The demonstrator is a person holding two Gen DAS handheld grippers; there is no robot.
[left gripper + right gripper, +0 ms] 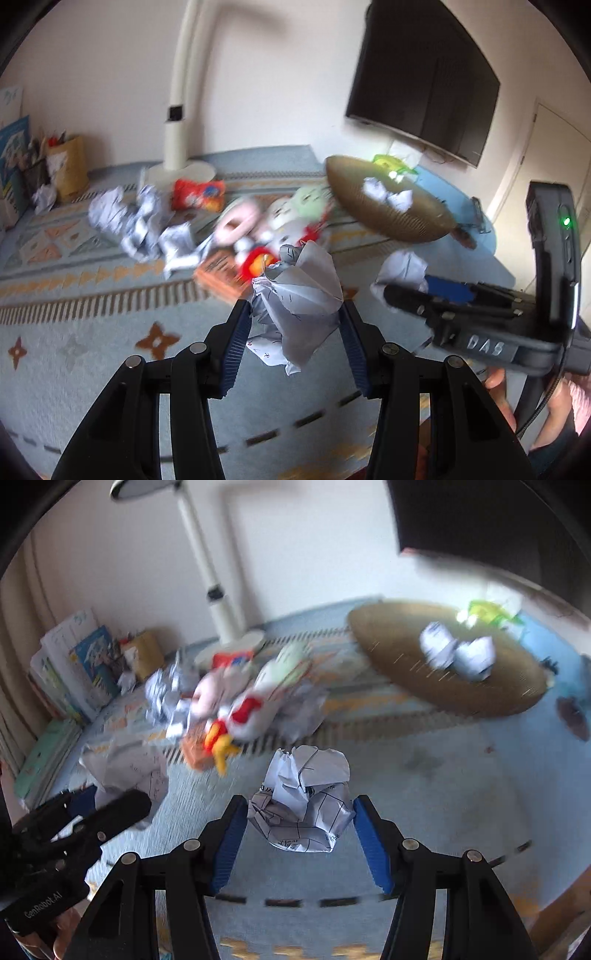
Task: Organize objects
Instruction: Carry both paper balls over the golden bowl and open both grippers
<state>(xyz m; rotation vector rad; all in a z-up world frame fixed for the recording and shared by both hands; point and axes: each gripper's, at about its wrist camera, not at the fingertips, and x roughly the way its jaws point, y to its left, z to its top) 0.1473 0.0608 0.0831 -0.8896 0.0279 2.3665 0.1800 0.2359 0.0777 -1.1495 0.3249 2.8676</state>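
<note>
In the left wrist view my left gripper [295, 308] is shut on a crumpled paper ball [301, 295], held above the rug with both blue pads pressing its sides. In the right wrist view my right gripper [300, 801] is shut on another crumpled paper ball [306, 805] printed with lines. Each view also catches the other gripper: the right gripper [413, 286] with its paper [400, 267], and the left gripper [110, 799] with its paper [129, 768]. A round woven basket tray [388, 221] [399, 653] lies ahead to the right with two paper balls [458, 653] in it.
A blurred pile of plush toys [280, 218] [251, 701] and loose crumpled papers [140, 221] lies on the patterned blue rug [92, 332]. A red snack bag [199, 194] and a white lamp base [181, 166] stand behind. Books [85, 664] lean at the left wall. A dark screen [424, 81] hangs on the wall.
</note>
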